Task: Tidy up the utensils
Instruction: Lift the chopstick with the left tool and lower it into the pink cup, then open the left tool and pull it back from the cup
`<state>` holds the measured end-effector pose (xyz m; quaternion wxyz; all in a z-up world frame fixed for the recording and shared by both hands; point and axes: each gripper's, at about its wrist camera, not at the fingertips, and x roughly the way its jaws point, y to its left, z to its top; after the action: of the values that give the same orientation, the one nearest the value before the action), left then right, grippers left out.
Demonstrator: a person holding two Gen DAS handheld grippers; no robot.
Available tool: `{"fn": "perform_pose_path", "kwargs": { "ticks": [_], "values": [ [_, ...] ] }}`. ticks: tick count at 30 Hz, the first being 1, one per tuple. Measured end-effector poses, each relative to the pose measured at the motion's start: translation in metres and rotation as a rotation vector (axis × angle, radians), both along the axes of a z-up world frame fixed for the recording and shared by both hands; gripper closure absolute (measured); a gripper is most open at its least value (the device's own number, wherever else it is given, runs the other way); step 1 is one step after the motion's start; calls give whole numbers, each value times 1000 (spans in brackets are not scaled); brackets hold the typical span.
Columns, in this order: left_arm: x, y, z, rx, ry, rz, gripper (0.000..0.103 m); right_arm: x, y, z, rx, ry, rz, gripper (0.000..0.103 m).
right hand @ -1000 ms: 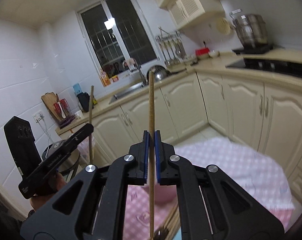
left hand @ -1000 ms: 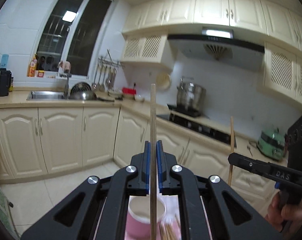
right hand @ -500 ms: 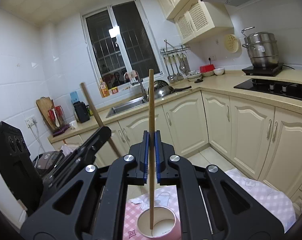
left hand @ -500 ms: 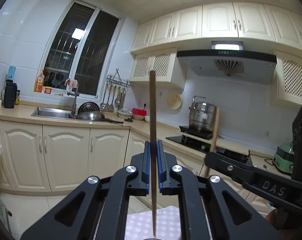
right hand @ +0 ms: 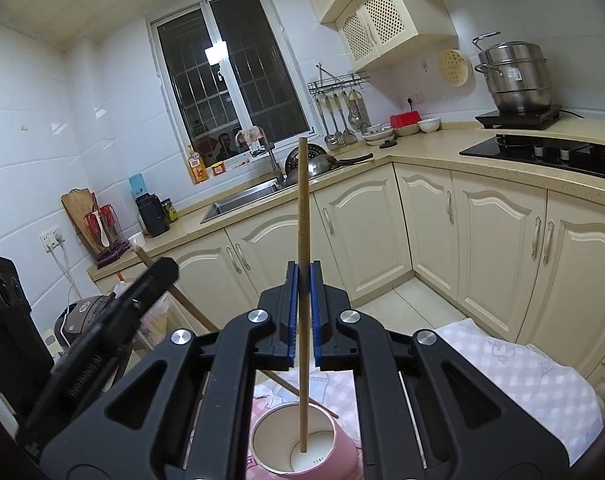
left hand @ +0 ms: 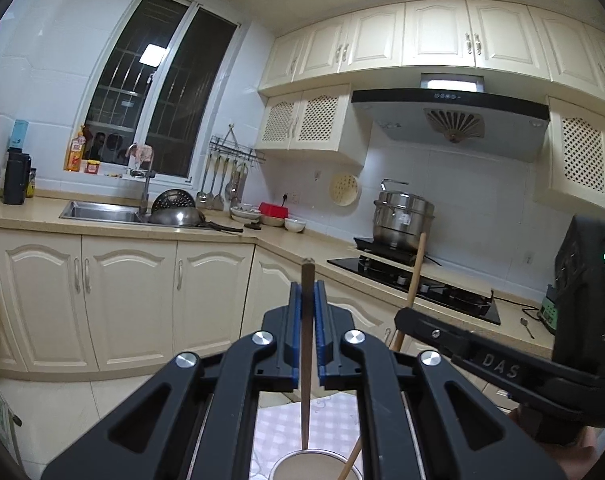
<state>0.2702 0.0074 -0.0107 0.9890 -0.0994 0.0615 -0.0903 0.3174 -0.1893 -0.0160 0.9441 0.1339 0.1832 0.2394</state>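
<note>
My two grippers are matte black, with blue pads lining the fingers (left hand: 295, 332) and round silver screws at the linkage joints. The right gripper (left hand: 406, 316), seen from the left camera, carries white "DAS" lettering and a green light.

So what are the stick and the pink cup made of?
The stick in the right gripper looks like bamboo or wood: pale brown, matt, thin and straight. The pink cup looks like paper or thin plastic: a thin rim, a plain white inside and small print. I can't be sure which.
</note>
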Motion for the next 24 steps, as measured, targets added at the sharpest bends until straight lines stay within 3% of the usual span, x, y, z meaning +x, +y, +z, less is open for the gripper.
{"fn": "perform_pose_path", "kwargs": {
  "ticks": [7, 15, 20, 24],
  "values": [
    [-11, 5, 11, 4, -27, -23, 98, -6, -1, 6, 8, -4, -2, 97],
    [-57, 22, 71, 10, -159, -43, 98, -18, -1, 30, 1, -66, -2, 97],
    [-67, 30, 85, 3, -145, -80, 98, -14, 0, 28, 1, -56, -8, 97],
    [-55, 24, 66, 37, -86, -67, 98, -8, 4, 17, -17, -31, -11, 97]
  ]
}}
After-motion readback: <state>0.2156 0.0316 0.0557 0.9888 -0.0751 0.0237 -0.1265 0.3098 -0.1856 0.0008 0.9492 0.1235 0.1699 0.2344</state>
